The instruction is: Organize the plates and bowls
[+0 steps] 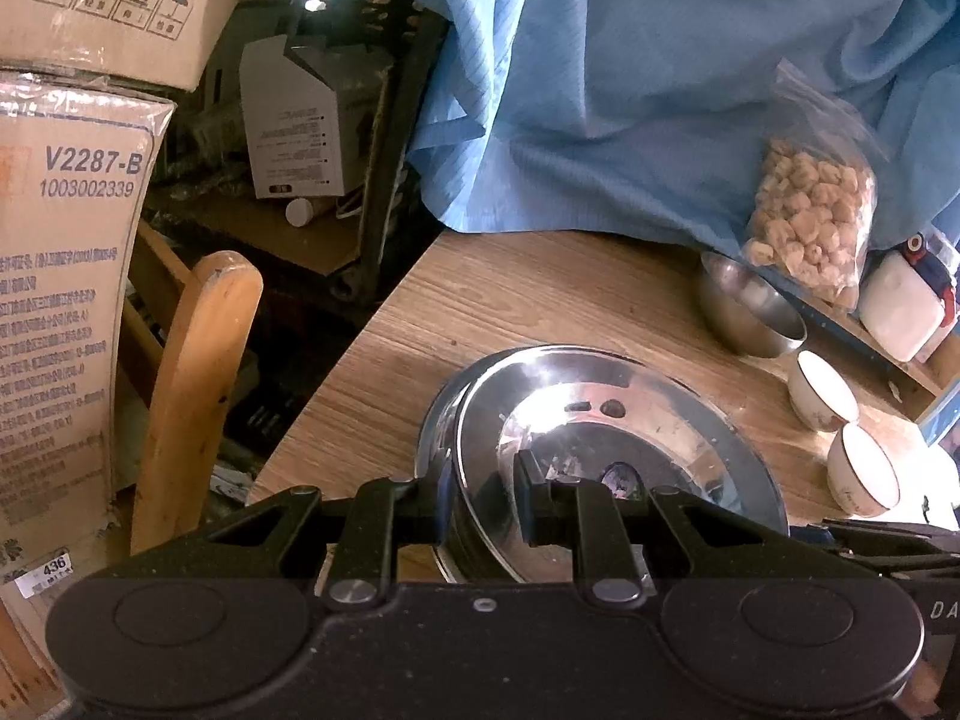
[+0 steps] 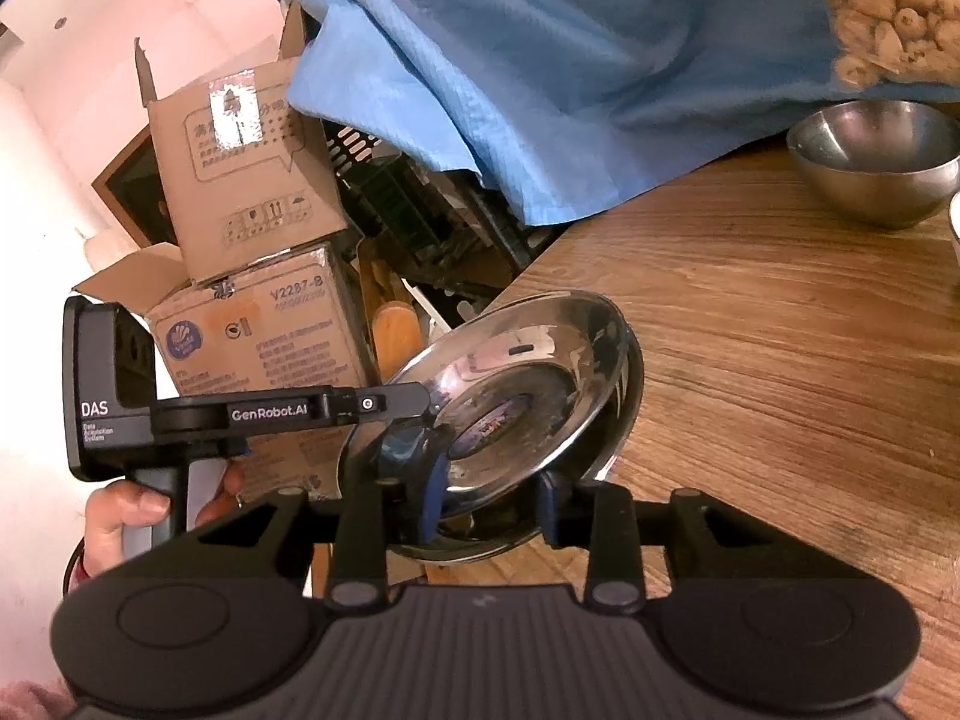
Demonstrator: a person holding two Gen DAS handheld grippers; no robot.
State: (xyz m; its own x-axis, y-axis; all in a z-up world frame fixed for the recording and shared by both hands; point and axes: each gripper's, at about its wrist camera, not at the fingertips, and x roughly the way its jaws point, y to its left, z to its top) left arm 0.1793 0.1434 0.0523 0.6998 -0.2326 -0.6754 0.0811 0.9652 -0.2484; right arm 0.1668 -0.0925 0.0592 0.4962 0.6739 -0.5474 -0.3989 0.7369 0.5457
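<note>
Both handheld grippers low in frame, tilted downward, one clamped and one loosened.

The left gripper (image 1: 483, 498) sits at the lower centre of its own view, its jaws narrowly set and pinching the rim of a steel plate (image 1: 600, 420) between the pads; in the right wrist view the same tool reaches in from the left middle of the frame, gripped from below by the person's left hand (image 2: 129, 516) at the lower left, fingers wrapped round the handle. The right gripper (image 2: 489, 507) fills the bottom centre of its view, its jaws standing apart on either side of the plate's near edge; whether the pads touch the rim cannot be told.
</note>
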